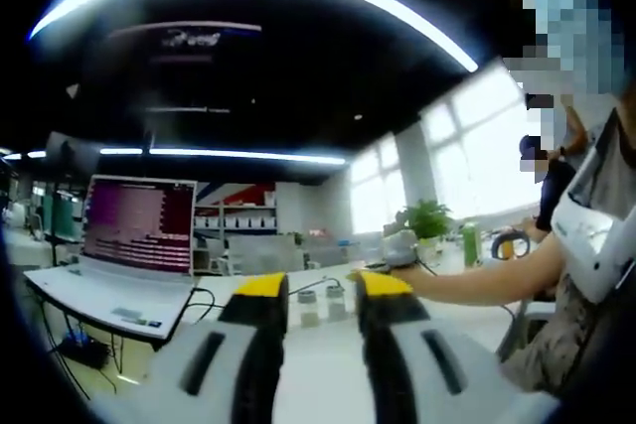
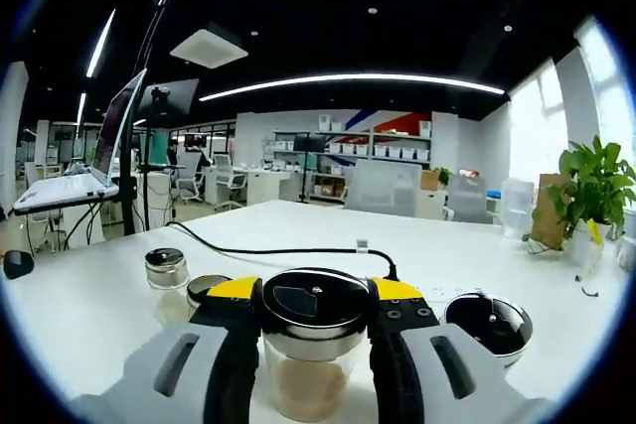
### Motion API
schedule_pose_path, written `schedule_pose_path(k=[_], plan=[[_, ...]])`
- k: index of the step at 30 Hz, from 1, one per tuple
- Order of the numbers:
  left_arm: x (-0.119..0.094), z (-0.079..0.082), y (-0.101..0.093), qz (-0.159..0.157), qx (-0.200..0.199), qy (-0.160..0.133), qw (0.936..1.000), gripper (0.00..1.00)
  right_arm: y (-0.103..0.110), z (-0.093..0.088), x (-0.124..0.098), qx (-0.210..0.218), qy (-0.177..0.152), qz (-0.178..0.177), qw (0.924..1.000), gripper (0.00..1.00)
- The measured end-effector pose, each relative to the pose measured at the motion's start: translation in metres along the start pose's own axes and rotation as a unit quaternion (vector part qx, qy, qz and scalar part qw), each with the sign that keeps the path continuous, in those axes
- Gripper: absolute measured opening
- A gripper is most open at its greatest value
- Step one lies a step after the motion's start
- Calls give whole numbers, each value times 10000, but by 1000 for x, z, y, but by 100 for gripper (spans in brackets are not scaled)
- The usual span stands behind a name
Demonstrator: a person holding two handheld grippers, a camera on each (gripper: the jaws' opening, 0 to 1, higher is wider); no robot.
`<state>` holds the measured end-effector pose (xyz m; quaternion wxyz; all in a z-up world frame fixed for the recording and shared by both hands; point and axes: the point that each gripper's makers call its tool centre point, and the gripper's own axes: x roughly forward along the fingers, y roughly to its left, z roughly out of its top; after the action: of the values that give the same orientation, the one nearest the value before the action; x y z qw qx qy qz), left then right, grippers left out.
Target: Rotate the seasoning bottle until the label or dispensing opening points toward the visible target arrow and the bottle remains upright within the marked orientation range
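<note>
White tabletop, office behind. Right hand-held gripper clamps bottle at 6 o'clock, upright, ready to twist. 2 jars at 9. Left hand-held gripper released, raised clear.

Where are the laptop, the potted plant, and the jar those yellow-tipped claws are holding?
laptop (image 1: 137,225): left gripper view, middle of its lit screen.
potted plant (image 2: 594,184): right gripper view, on its green leaves.
jar (image 2: 315,303): right gripper view, on its black lid.
</note>
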<state>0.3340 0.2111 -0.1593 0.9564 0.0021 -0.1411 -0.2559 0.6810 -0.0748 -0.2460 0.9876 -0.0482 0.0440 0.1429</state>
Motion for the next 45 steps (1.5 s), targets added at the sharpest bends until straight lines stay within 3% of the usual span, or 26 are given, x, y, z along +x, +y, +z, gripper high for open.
schedule_pose_path(k=[4, 16, 22, 31, 45], plan=[[0, 0, 2, 30, -57, -13, 10000, 29, 6, 2, -7, -151, -62, 58, 9998, 41], [3, -2, -3, -26, -26, 34, 10000, 29, 39, 16, -74, -54, -449, 649, 9969, 41], [7, -4, -8, -109, -15, 68, 9999, 29, 52, 10, -100, 21, -376, 995, 9943, 41], [11, -7, -18, -207, 107, 142, 9996, 29, 71, 8, -138, 144, -524, 1369, 9891, 41], [16, -13, -21, -204, 192, 253, 9993, 30, 68, -10, -170, 58, -596, 1245, 9904, 41]])
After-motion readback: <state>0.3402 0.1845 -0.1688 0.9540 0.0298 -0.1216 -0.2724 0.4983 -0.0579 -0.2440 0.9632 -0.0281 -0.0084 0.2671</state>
